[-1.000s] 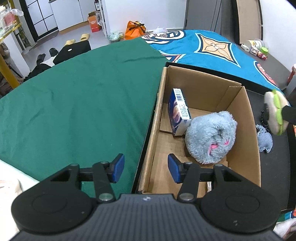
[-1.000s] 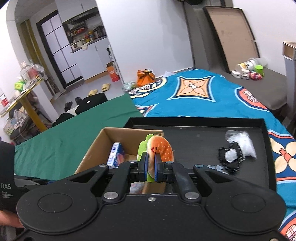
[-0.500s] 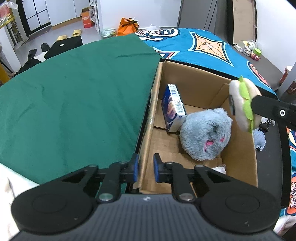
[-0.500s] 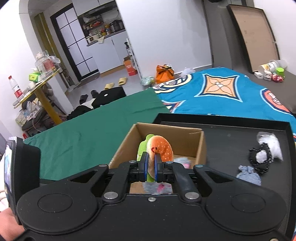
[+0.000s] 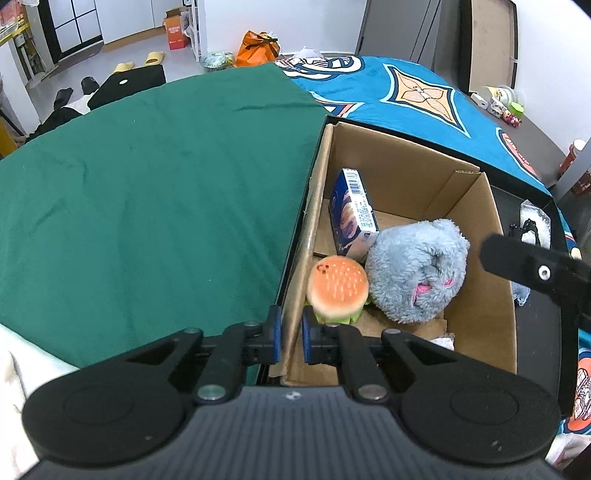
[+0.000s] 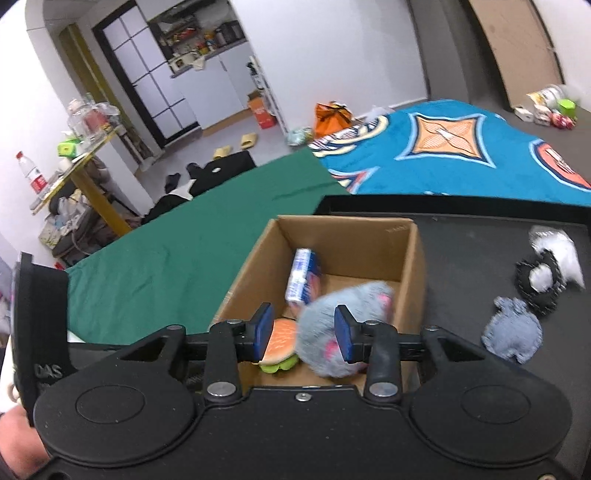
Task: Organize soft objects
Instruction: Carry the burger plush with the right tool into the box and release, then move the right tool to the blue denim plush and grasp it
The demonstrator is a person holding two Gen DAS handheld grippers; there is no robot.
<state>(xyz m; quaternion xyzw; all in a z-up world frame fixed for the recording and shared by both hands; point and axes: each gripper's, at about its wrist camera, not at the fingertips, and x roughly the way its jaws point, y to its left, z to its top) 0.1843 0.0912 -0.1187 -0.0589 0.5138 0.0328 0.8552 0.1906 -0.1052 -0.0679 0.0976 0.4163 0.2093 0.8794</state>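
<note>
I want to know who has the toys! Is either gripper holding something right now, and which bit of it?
The left gripper pinches the cardboard box by its near side wall. The right gripper holds nothing; its jaws have just opened, and the burger toy lies in the box.

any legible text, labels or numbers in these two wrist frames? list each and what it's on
"DAS": white letters on the black device at the left edge of the right wrist view; the smaller lines under it are too blurred to read.
Blue and white carton in the cardboard box: a barcode and fine print, too small to read.
Orange box on the far floor: white print, unreadable.
Water bottle on the yellow table: red label, unreadable.
</note>
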